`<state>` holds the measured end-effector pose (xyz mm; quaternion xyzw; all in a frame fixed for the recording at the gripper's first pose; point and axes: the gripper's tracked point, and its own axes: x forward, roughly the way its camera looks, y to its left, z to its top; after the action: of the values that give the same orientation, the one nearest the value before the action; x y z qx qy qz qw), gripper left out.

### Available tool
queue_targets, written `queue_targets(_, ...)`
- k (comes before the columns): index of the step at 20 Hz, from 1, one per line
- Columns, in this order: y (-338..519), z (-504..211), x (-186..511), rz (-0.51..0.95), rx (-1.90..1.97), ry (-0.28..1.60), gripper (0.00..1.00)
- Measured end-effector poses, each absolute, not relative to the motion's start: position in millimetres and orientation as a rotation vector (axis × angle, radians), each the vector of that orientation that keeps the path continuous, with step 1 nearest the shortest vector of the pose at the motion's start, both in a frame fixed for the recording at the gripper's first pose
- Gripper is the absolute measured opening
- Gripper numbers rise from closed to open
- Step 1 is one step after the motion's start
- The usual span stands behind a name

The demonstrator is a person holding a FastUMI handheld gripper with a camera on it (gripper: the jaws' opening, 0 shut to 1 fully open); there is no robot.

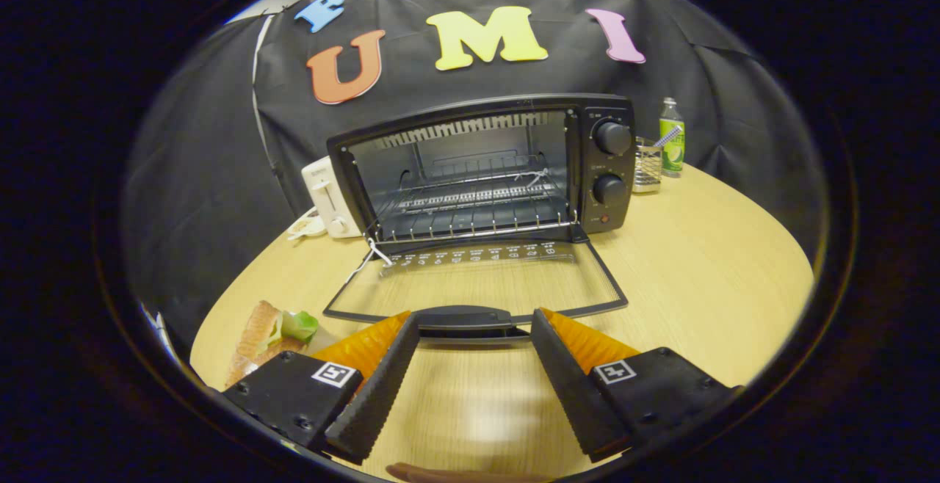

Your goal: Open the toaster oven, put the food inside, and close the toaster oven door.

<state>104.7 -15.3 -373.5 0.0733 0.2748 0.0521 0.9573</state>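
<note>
A black toaster oven (609, 167) stands on the round wooden table (698, 277) with its glass door (477, 285) folded down flat toward me. Its wire rack (470, 204) inside is bare. The door's handle (466, 319) lies just ahead of my gripper (474, 325), between the two fingertips but not pressed by them. The gripper is open. A sandwich (268, 336) with green lettuce lies on the table left of the left finger (378, 387).
A white toaster (327, 197) sits left of the oven. Right of the oven stand a wire holder (648, 167) and a green bottle (671, 138). Bare tabletop stretches to the right of the open door.
</note>
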Motion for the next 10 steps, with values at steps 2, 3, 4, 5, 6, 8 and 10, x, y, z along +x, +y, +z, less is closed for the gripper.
queue_targets(2, -10, -365, 92, 0.194, 0.218, 0.584, 1.00)
queue_targets(3, -9, -359, 89, 0.233, 0.237, 0.584, 1.00)
queue_targets(4, -8, -352, 86, 0.262, 0.258, 0.594, 1.00)
queue_targets(5, -4, -346, 80, 0.306, 0.293, 0.609, 1.00)
queue_targets(6, 7, -336, 73, 0.375, 0.349, 0.630, 1.00)
queue_targets(8, 31, -319, 50, 0.510, 0.472, 0.693, 0.99)
queue_targets(10, 49, -308, 37, 0.599, 0.574, 0.743, 0.98)
